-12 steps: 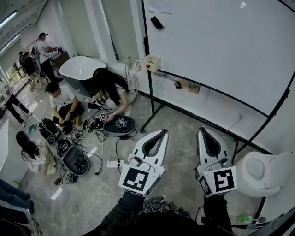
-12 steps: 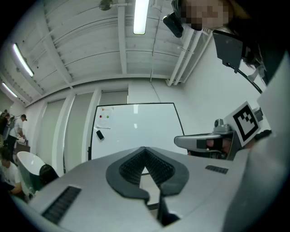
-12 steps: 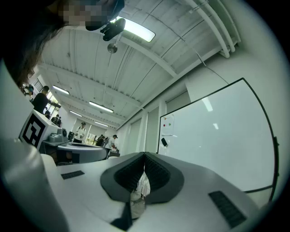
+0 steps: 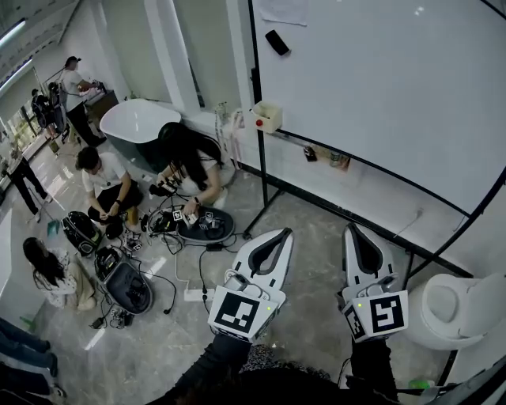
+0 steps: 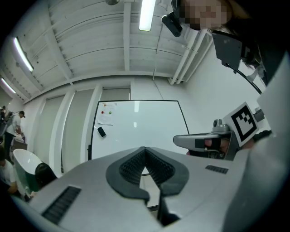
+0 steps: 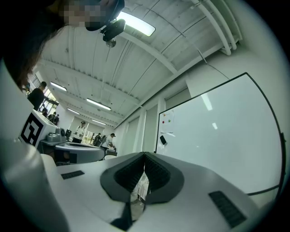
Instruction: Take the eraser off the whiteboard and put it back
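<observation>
White plastic claws, two of them, sit low in the head view: the left gripper [image 4: 283,233] and the right gripper [image 4: 351,228] each have their jaws pressed together at the tips, pinching nothing. One black eraser [image 4: 277,42] clings to the single whiteboard [image 4: 395,87] at the frame's upper middle, well apart from both.

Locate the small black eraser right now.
In the head view the small black eraser sits near the upper left corner of the white whiteboard, just below a sheet of paper.
</observation>
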`<state>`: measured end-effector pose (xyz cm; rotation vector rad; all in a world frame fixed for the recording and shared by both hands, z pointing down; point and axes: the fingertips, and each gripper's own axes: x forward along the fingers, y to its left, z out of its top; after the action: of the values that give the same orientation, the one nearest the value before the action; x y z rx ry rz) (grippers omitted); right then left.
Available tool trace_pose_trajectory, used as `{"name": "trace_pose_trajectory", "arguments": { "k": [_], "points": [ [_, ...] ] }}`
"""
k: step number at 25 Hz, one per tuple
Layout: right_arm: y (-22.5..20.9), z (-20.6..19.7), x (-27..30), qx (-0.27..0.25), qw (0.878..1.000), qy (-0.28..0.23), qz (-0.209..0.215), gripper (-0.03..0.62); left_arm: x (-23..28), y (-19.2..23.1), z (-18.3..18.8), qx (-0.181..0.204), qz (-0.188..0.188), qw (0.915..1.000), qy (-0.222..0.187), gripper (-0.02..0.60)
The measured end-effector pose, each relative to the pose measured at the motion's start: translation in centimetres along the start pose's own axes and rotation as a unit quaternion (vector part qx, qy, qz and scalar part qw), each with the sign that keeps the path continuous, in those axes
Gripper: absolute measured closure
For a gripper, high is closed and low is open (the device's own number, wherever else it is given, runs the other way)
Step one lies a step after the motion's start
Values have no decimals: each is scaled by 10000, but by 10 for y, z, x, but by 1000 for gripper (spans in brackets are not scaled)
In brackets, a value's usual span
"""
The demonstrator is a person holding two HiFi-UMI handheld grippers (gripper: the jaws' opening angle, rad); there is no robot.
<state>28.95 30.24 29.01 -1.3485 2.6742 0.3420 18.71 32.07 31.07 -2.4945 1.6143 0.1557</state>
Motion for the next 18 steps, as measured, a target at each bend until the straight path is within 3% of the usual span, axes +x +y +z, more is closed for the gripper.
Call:
{"name": "trace_pose_trajectory", "arguments": {
  "k": [11,18],
  "points": [
    [6,-29,131,-71,9997,161,-173,585,66,119,-19,-71,-207,9998,-4,577],
    [17,-48,188,1,9994,253,-220,585,85,171,-35,-164,-276,9995,60,576]
  ]
}}
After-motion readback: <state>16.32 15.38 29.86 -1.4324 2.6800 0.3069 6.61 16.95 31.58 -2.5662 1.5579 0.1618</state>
